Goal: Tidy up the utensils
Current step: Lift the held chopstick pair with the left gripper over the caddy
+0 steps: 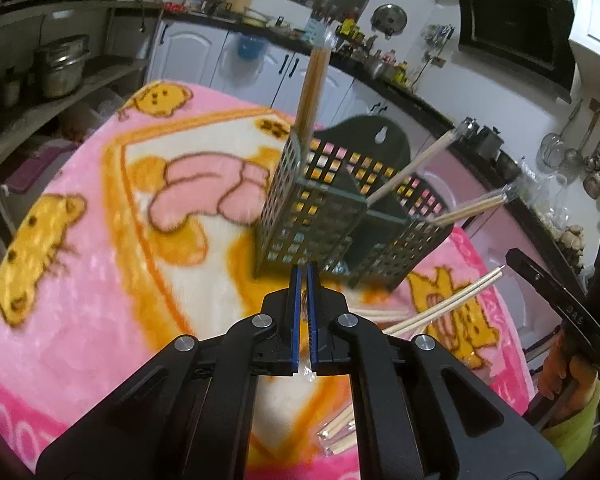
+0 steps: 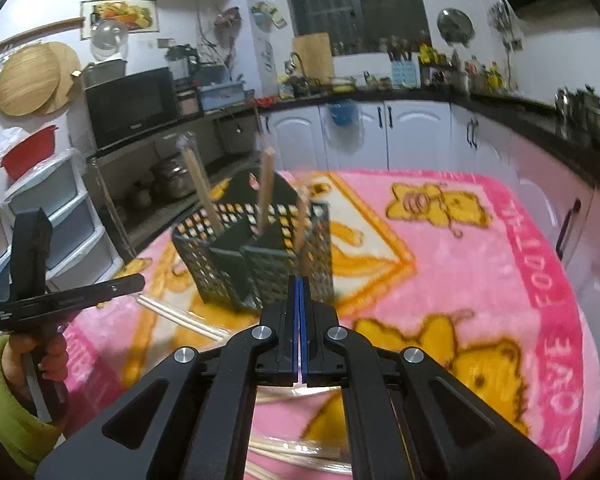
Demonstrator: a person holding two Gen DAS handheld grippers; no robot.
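Note:
A dark green perforated utensil basket [image 1: 320, 216] [image 2: 256, 264] stands on the pink blanket with wrapped chopstick pairs [image 1: 312, 92] [image 2: 266, 188] leaning out of its compartments. Bare chopsticks [image 1: 440, 308] [image 2: 180, 316] lie on the blanket beside it. More chopsticks in clear wrap [image 1: 340, 436] [image 2: 292, 452] lie under the grippers. My left gripper [image 1: 304, 270] hangs shut just in front of the basket. My right gripper [image 2: 300, 280] is shut too, pointing at the basket's near corner. I see nothing between either pair of pads.
The pink cartoon blanket [image 1: 100, 260] [image 2: 480, 280] covers the table. Each gripper shows in the other's view, held by a hand in a green sleeve [image 1: 572, 432] [image 2: 8, 412]. White cabinets [image 2: 400, 132], a microwave [image 2: 132, 104] and shelves with pots [image 1: 60, 64] ring the table.

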